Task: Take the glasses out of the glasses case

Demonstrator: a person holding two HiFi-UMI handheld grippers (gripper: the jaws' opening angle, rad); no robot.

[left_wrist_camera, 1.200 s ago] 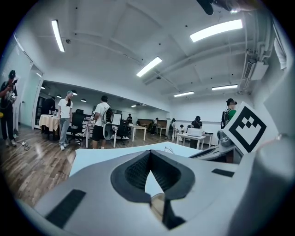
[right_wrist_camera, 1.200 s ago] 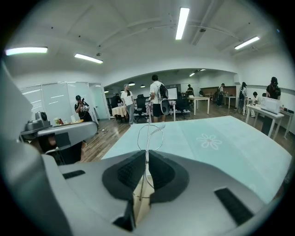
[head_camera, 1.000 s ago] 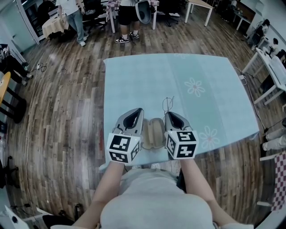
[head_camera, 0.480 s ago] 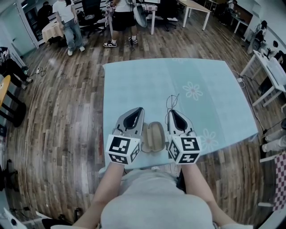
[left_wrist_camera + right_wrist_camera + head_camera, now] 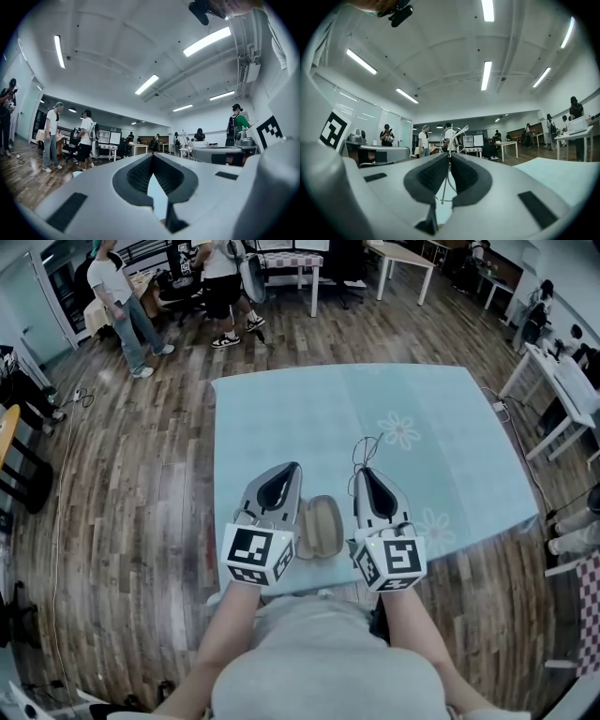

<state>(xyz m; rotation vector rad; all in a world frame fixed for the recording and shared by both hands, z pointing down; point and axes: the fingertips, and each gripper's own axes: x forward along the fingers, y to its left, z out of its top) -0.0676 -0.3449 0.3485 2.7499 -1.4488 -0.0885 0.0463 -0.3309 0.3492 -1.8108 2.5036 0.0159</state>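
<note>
A beige glasses case point(image 5: 322, 526) lies open on the light blue tablecloth point(image 5: 309, 409) near its front edge, between my two grippers. My right gripper point(image 5: 364, 472) is shut on thin wire-framed glasses point(image 5: 366, 448), which stick out past its tips, clear of the case. In the right gripper view the glasses point(image 5: 451, 136) stand pinched upright between the pads of the right gripper point(image 5: 450, 155). My left gripper point(image 5: 292, 468) hovers just left of the case. In the left gripper view the left gripper point(image 5: 153, 155) has its tips together with nothing showing between them.
The cloth bears pale flower prints point(image 5: 401, 427). Wooden floor surrounds the table. People point(image 5: 117, 296) stand among desks and chairs at the far left. White tables point(image 5: 562, 381) stand at the right.
Both grippers have risen, the right one more, carrying the glasses up and tilting toward level. The case stays where it was.
</note>
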